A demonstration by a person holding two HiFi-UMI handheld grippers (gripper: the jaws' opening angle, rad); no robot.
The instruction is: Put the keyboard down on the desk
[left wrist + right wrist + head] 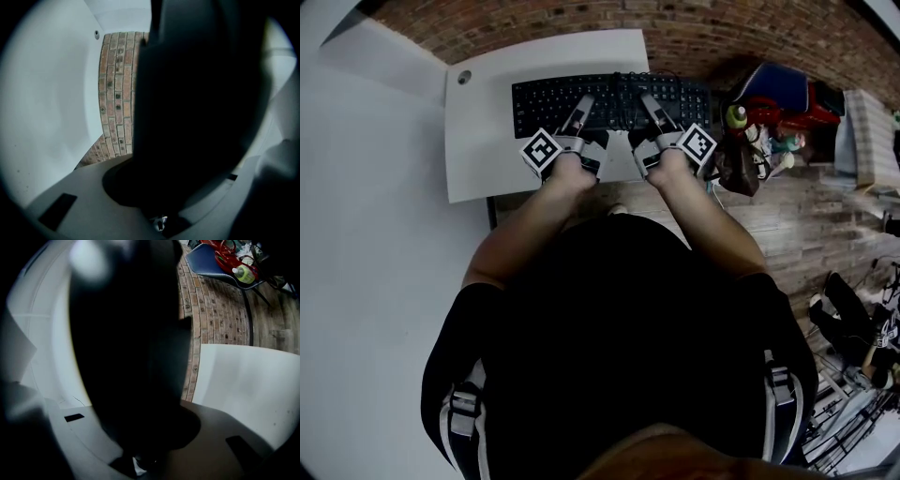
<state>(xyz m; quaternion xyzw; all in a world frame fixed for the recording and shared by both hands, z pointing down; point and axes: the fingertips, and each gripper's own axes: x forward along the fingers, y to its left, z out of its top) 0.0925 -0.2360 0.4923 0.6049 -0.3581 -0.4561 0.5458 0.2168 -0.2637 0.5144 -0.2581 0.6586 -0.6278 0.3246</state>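
Observation:
A black keyboard (546, 101) lies flat over the far part of the white desk (483, 164), and its right end reaches past the desk's right edge. My left gripper (582, 105) is shut on its near edge left of the middle. Just to the right, my right gripper (648, 103) is shut on the same edge. In the left gripper view the keyboard (197, 108) is a dark slab filling the space between the jaws, with the desk (47, 103) at its left. The right gripper view shows the same dark slab (126, 343), with the desk (248, 385) at right. Whether the keyboard rests on the desk I cannot tell.
A blue chair (766, 77) with a red bag (787, 98) and a green bottle (737, 116) stands close to the desk's right side. The floor beyond the desk is brick (703, 33). Cables and gear lie at the lower right (853, 328). A round hole (464, 77) marks the desk's far left corner.

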